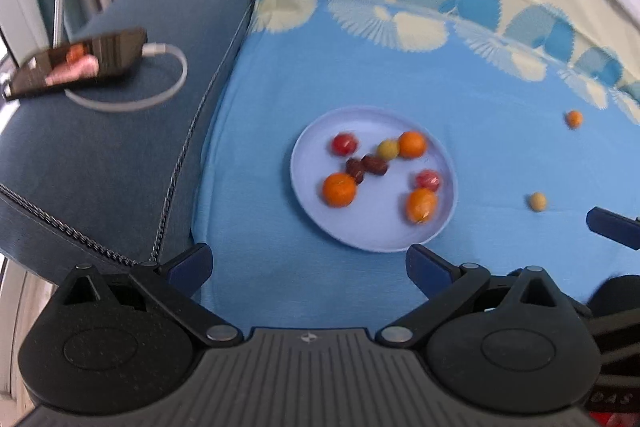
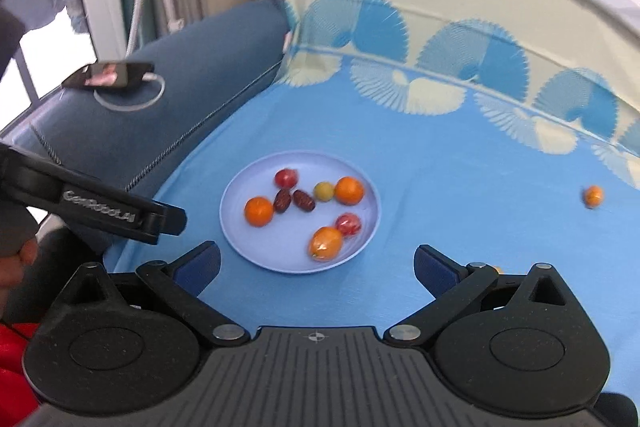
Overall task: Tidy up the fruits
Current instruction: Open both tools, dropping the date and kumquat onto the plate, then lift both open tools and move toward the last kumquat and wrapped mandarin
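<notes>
A pale blue plate [image 1: 312, 215] lies on the blue cloth and holds several fruits: two round oranges [image 1: 339, 190], an oval kumquat [image 1: 421, 205], two red tomatoes [image 1: 344, 144], a yellow-green fruit [image 1: 388, 149] and dark dates [image 1: 366, 167]. Off the plate to the right lie a small orange fruit [image 1: 574, 119] and a yellowish one [image 1: 537, 201]. My left gripper [image 1: 308, 263] hangs open and empty just short of the plate's near rim. My right gripper [image 2: 316, 265] is also open and empty over the near rim of the plate [image 2: 280, 247]. The small orange fruit [image 2: 593, 195] lies far right.
A phone [image 1: 80, 61] with a white cable [image 1: 176, 75] rests on the dark blue cushion [image 1: 100, 167] left of the cloth. The left gripper's finger [image 2: 172, 221] reaches in from the left of the right wrist view, with a hand [image 2: 16, 267] behind it. Patterned fabric rises at the back.
</notes>
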`<state>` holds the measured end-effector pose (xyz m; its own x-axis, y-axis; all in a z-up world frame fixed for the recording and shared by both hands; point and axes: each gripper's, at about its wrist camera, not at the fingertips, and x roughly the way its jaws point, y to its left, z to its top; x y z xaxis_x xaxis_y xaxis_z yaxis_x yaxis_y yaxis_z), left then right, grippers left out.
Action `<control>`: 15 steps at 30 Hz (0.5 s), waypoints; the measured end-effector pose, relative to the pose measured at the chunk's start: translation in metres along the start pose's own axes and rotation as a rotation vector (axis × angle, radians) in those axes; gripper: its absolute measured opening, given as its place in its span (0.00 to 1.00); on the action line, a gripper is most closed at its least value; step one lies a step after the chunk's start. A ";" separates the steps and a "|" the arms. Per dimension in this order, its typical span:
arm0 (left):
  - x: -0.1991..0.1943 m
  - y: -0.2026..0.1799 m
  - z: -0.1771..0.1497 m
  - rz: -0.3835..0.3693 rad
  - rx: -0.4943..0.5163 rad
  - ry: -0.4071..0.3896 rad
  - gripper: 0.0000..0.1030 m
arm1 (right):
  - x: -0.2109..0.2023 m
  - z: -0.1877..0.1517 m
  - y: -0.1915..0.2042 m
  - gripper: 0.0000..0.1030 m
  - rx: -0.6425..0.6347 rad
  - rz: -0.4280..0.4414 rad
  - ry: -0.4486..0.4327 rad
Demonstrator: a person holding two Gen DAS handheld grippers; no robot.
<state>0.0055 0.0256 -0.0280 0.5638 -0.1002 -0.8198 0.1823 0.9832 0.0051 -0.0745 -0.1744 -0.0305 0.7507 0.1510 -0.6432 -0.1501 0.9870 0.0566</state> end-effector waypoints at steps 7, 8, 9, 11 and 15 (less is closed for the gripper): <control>-0.031 -0.018 0.002 -0.040 0.024 -0.085 1.00 | -0.044 -0.008 -0.008 0.99 0.020 -0.108 -0.093; -0.035 -0.022 0.004 -0.050 0.026 -0.089 1.00 | -0.052 -0.009 -0.009 0.99 0.026 -0.122 -0.119; -0.038 -0.024 0.005 -0.058 0.028 -0.095 1.00 | -0.057 -0.011 -0.010 0.99 0.029 -0.132 -0.142; -0.047 -0.028 0.006 -0.079 0.020 -0.125 1.00 | -0.070 -0.016 -0.011 0.99 0.030 -0.149 -0.180; -0.062 -0.034 -0.002 -0.099 0.022 -0.162 1.00 | -0.081 -0.023 -0.010 0.99 0.016 -0.147 -0.196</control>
<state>-0.0377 -0.0018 0.0217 0.6645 -0.2215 -0.7137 0.2602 0.9639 -0.0569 -0.1485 -0.1980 0.0034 0.8743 0.0115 -0.4852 -0.0210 0.9997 -0.0141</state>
